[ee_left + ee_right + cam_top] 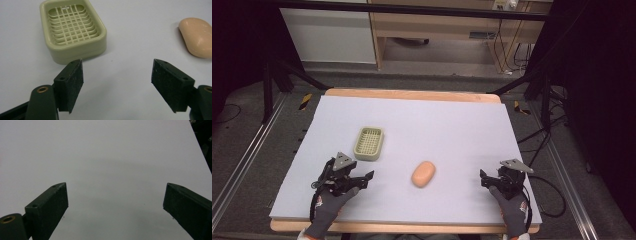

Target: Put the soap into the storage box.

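Gloved hands come in at the near edge of the worktop [462, 125], each holding a pair of tongs low over its pale sheet. Largest of all is that worktop, pale lilac-grey with a wooden rim showing at its far and near edges.

Next in size, the left tongs [362, 179] sit ahead of the left hand [328, 205], their jaws spread wide with nothing between them; the left gripper view [117, 86] shows both black pads apart over bare sheet. The right tongs [484, 179] sit ahead of the right hand [512, 207], likewise gaping and holding nothing; in the right gripper view [115, 210] the jaws stand far apart over plain sheet.

A pale green soap dish [369, 143], with a slatted grid inside, lies just beyond the left tongs and slightly to their left, close to the left jaw in the left gripper view [73, 30]. It holds nothing.

Smallest, a peach bar of soap [423, 173] lies flat on the sheet between the two tongs, nearer the left ones, ahead and to their right [197, 36], and apart from the dish.
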A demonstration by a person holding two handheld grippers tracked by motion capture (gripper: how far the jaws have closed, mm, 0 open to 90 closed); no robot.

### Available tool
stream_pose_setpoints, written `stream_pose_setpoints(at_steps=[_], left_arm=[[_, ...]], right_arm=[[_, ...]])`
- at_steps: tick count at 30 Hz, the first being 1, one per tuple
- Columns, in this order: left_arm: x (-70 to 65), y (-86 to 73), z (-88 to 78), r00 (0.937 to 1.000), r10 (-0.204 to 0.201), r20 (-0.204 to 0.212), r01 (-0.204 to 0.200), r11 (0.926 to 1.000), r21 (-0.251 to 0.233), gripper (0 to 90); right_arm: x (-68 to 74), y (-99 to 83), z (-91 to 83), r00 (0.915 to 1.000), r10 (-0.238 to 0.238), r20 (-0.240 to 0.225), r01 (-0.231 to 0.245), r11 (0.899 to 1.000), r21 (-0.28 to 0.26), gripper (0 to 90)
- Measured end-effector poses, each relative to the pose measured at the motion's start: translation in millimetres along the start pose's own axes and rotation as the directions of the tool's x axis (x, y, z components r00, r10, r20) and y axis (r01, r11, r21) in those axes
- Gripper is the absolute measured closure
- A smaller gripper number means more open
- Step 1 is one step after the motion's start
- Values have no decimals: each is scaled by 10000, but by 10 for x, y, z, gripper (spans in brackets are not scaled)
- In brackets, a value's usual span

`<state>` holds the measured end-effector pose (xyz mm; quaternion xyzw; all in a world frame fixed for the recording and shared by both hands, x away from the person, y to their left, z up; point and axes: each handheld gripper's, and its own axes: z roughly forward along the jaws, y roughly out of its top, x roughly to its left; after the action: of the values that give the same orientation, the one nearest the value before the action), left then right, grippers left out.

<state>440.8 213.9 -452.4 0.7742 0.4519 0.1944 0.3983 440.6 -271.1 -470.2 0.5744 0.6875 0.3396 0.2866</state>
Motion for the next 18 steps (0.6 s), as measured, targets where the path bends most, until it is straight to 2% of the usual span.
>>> stream_pose_setpoints(at_steps=[5, 13, 18], left_arm=[[-88, 17, 23, 9996, 238, 182, -239, 9997, 64, 244], [-147, 45, 64, 9990, 306, 338, -312, 9994, 176, 235], [-192, 89, 94, 9977, 566, 381, -578, 9979, 302, 231]], right_arm=[[6, 3, 2, 10000, 18, 68, -18, 10000, -23, 62], [-2, 6, 2, 10000, 43, 32, -43, 10000, -40, 60], [0, 7, 12, 10000, 15, -8, -15, 10000, -92, 58]])
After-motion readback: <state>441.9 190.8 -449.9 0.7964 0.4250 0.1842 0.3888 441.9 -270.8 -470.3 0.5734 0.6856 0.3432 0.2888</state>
